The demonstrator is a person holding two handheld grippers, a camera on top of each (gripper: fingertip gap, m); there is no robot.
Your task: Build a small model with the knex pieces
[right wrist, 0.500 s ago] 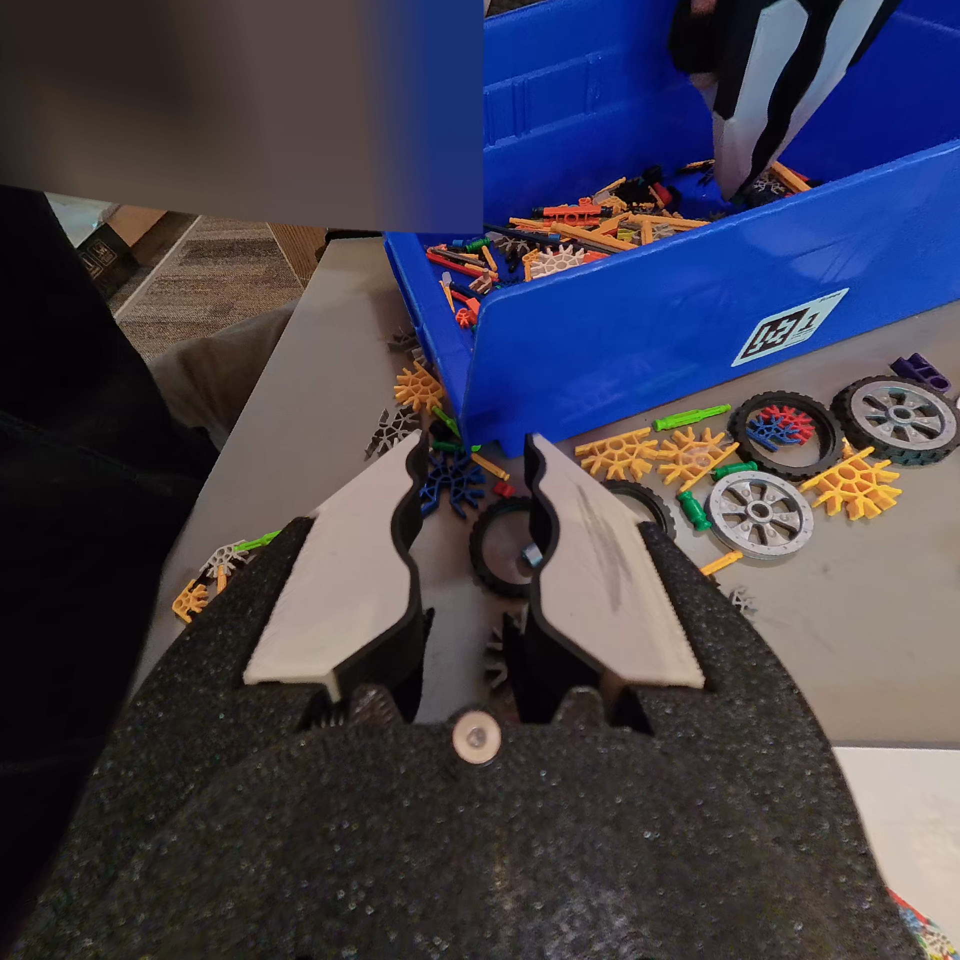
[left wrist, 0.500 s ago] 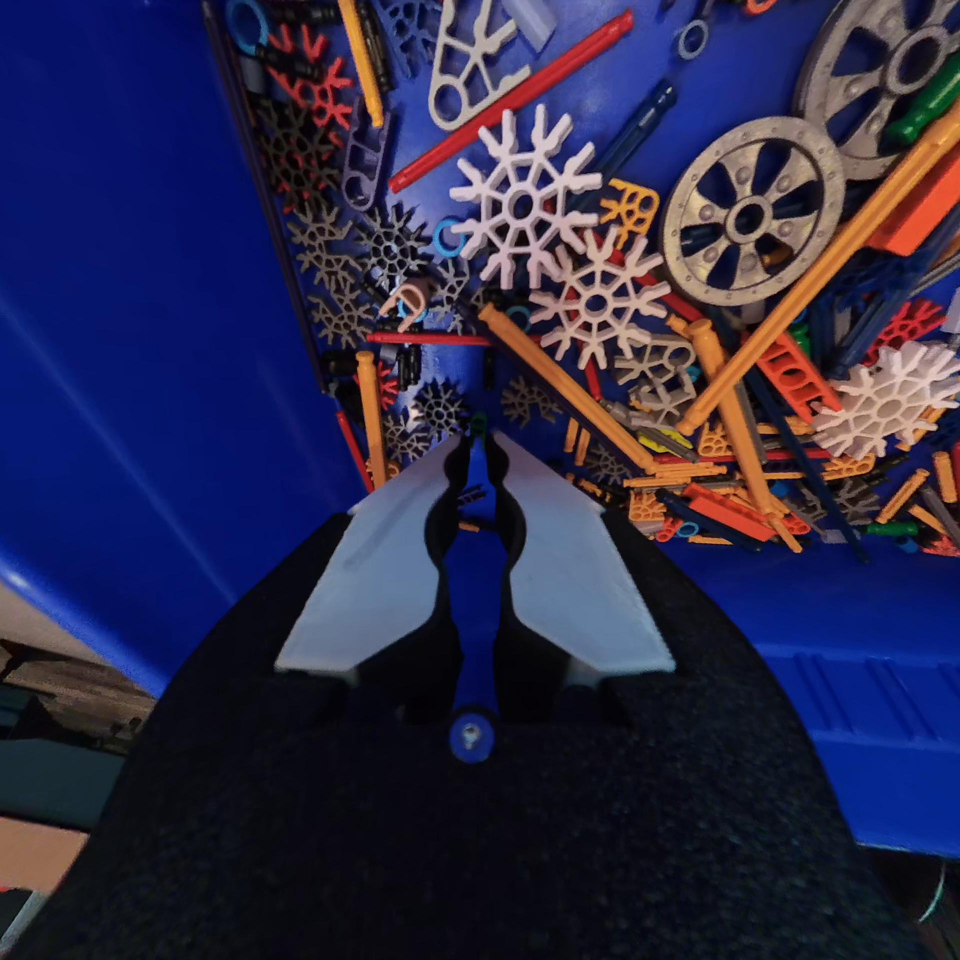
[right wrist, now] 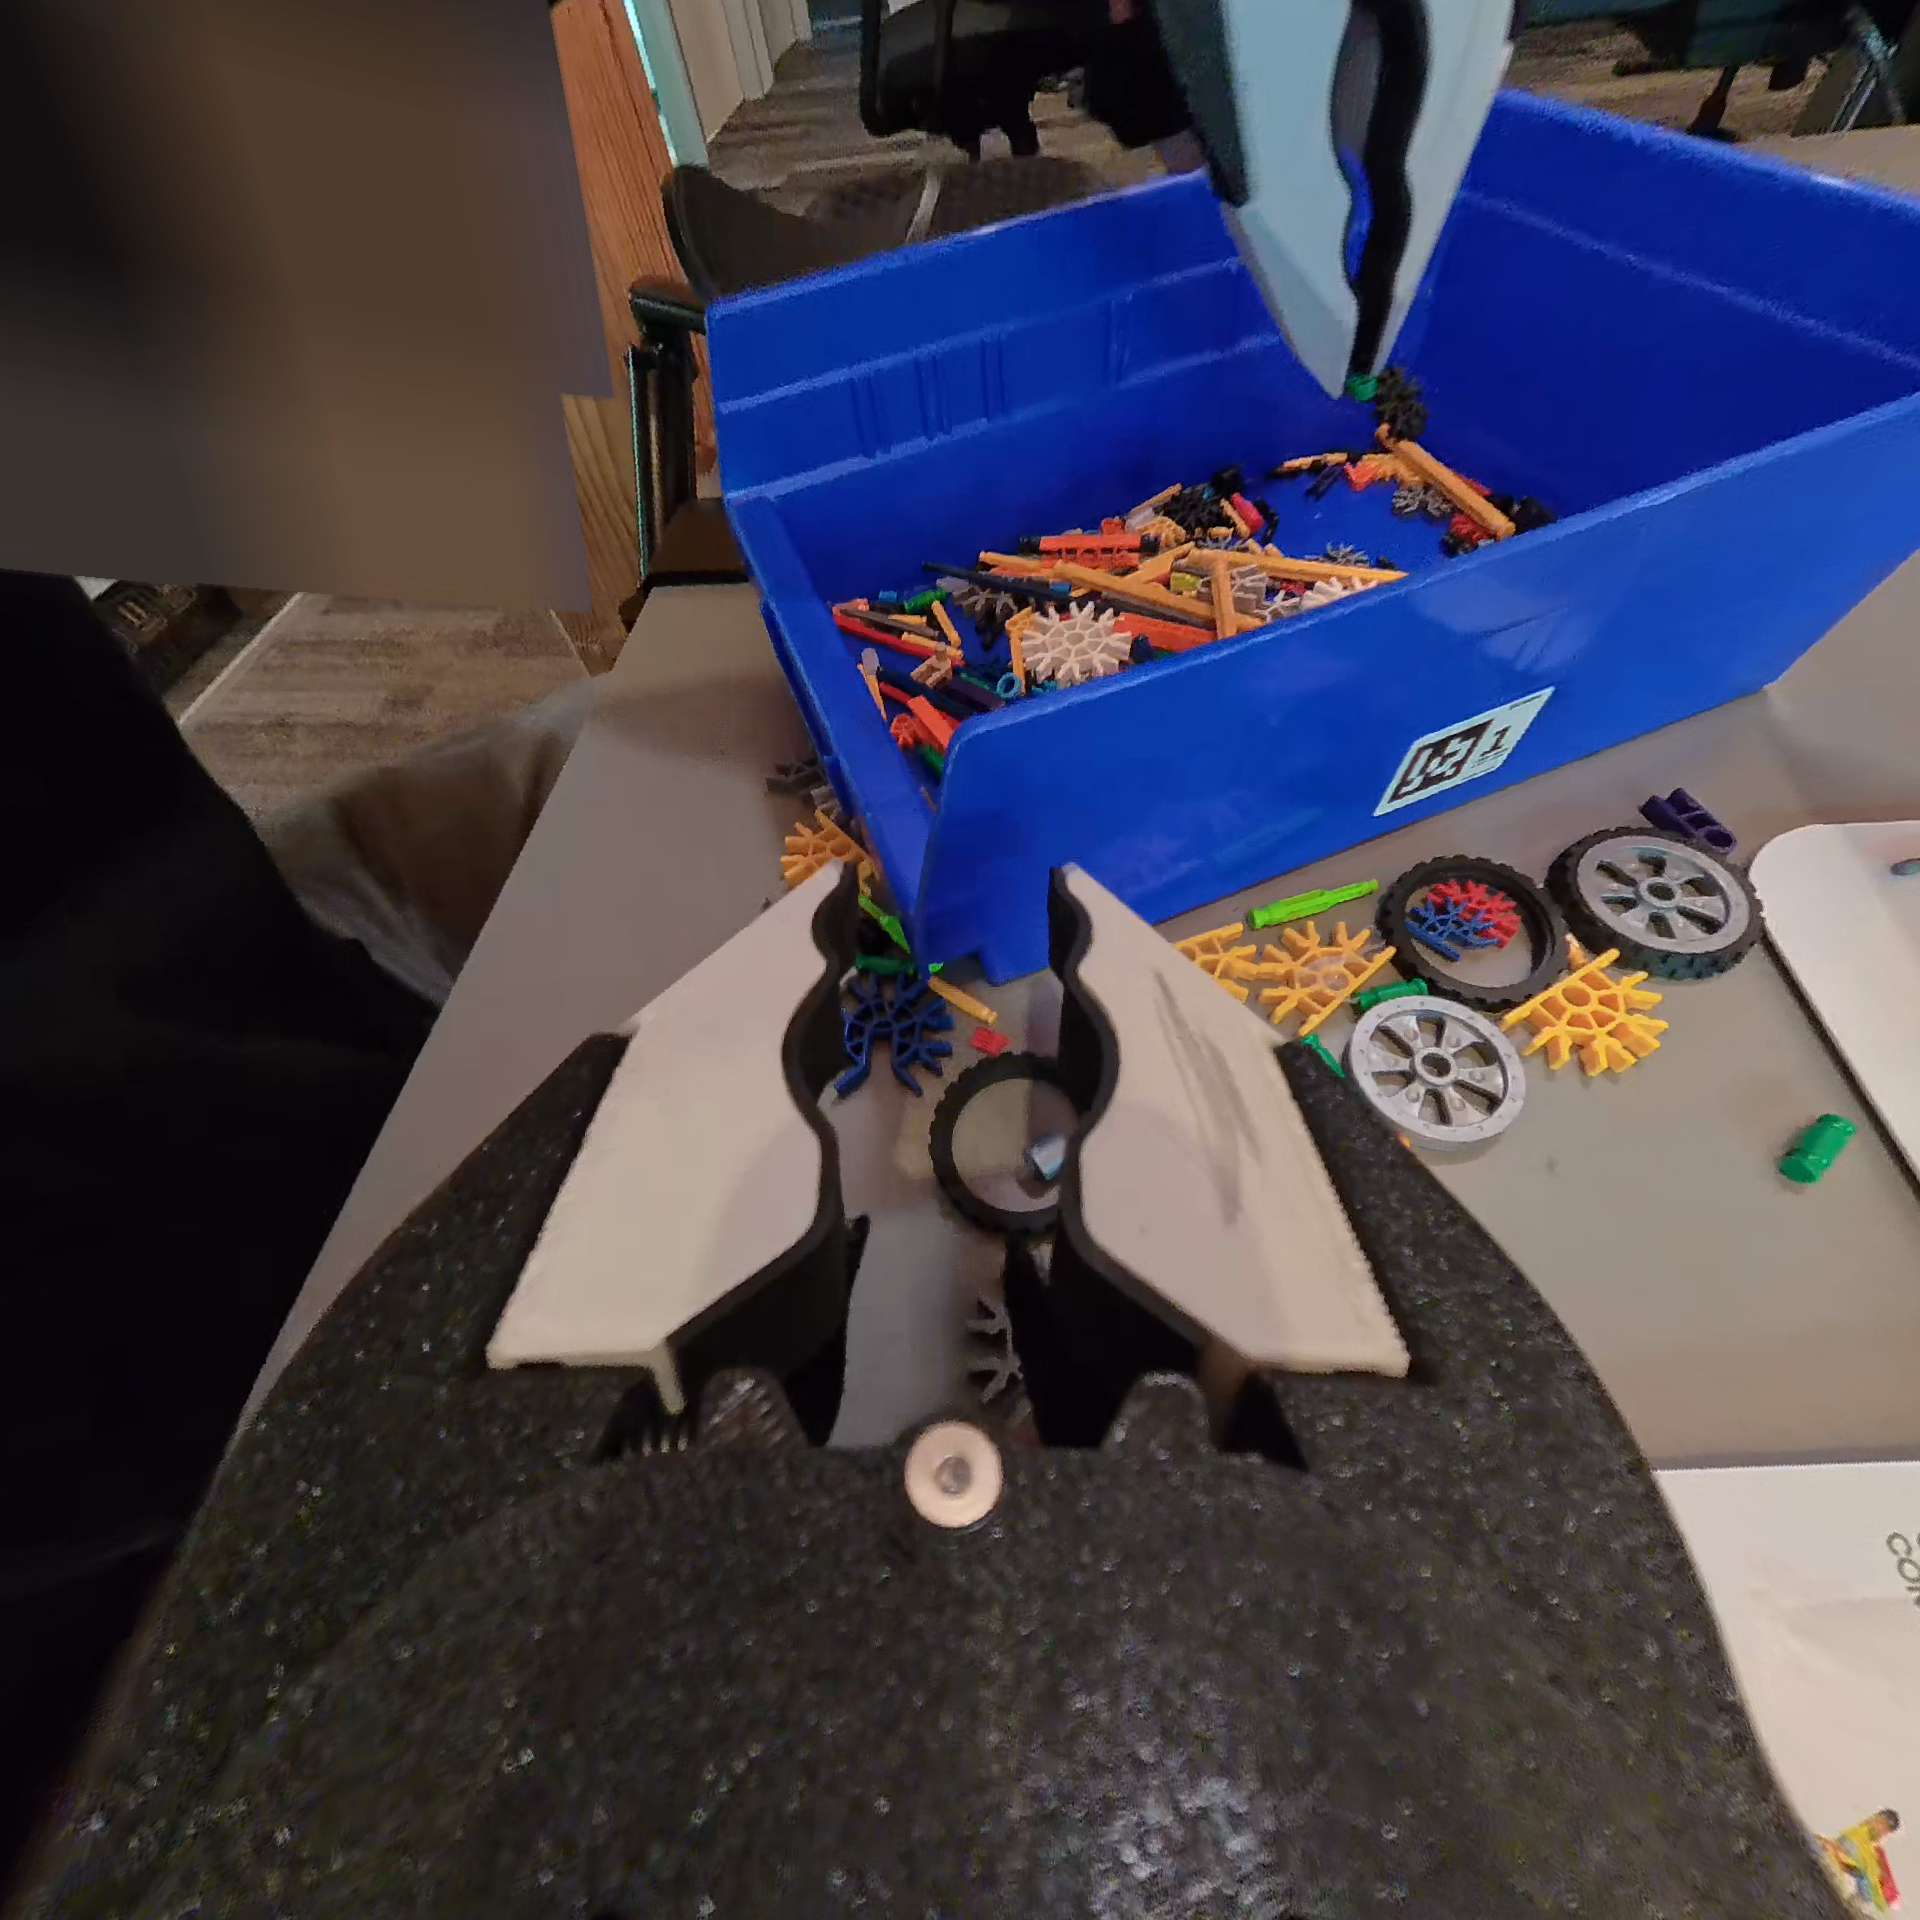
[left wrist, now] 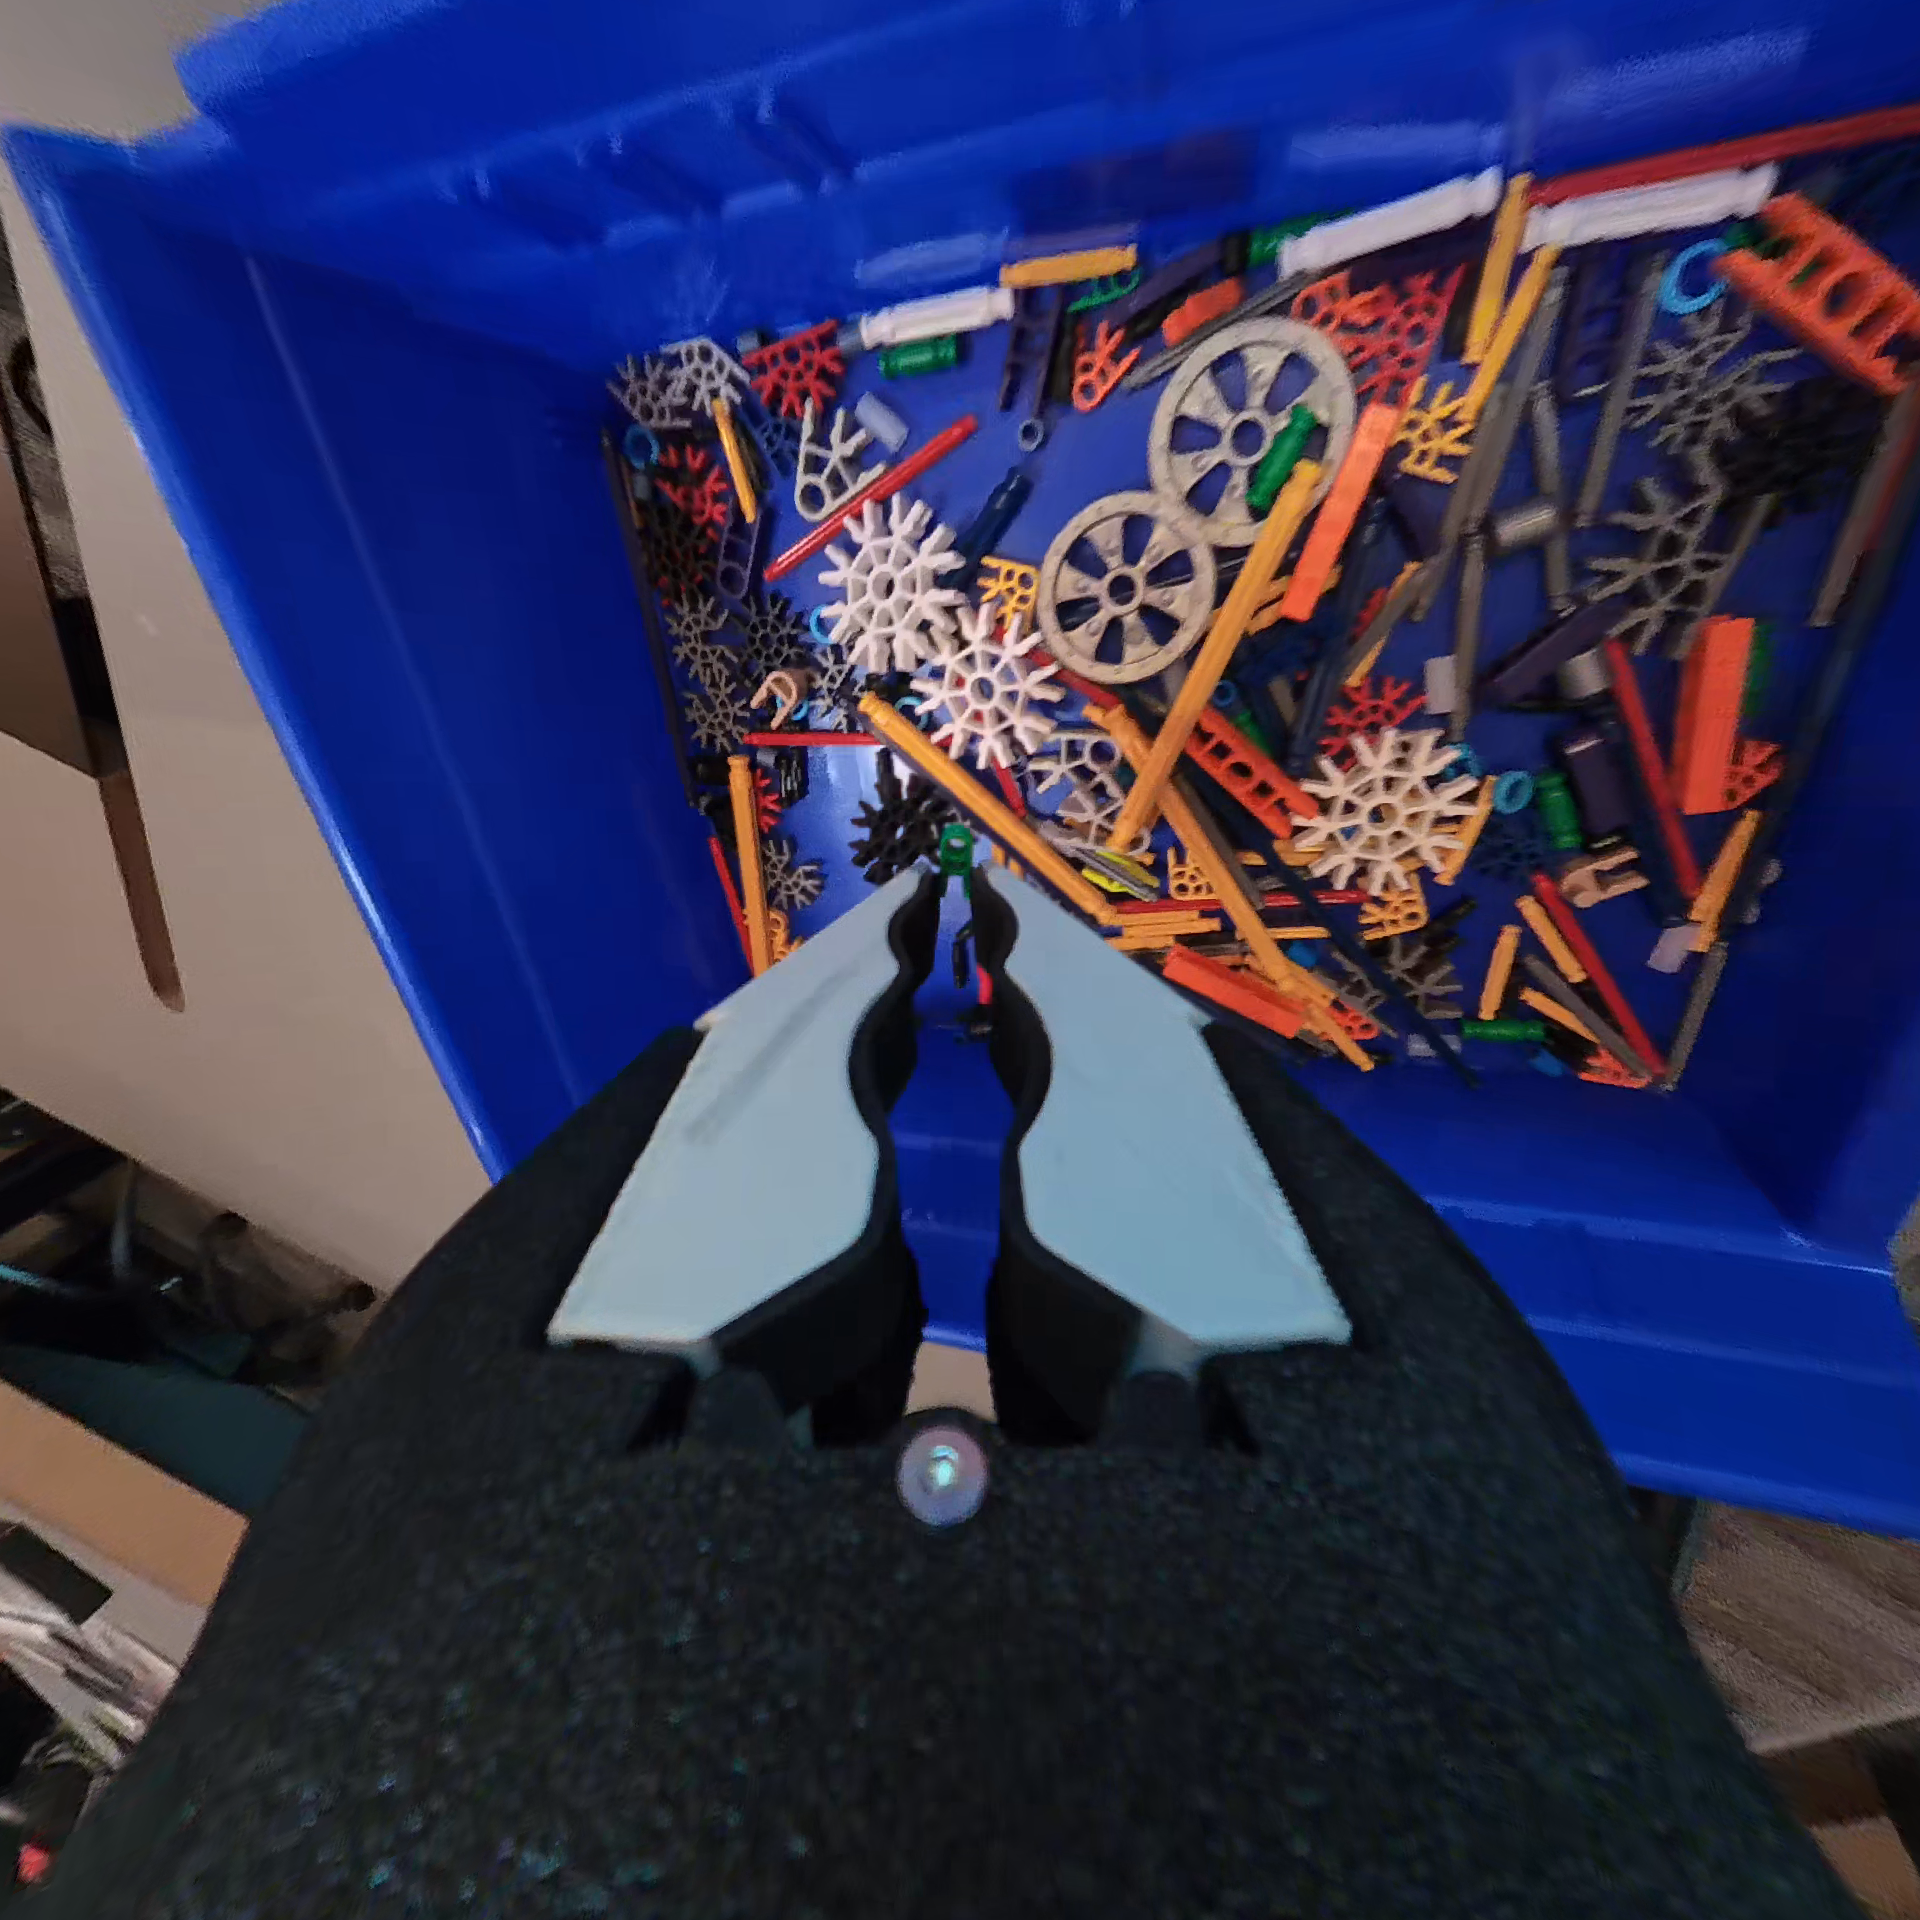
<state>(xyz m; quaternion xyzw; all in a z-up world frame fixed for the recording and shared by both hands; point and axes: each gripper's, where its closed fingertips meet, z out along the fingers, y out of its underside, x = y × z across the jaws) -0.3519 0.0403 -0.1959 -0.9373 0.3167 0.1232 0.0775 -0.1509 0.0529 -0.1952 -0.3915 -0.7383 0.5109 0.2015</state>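
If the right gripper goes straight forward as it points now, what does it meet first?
Probably the blue snowflake connector just before the right gripper; behind it stands the blue bin. Depth is uncertain.

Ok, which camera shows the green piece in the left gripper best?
The left wrist view: the green piece sits close up, pinched at the left gripper tips above the bin. The right wrist view shows only a small green speck there.
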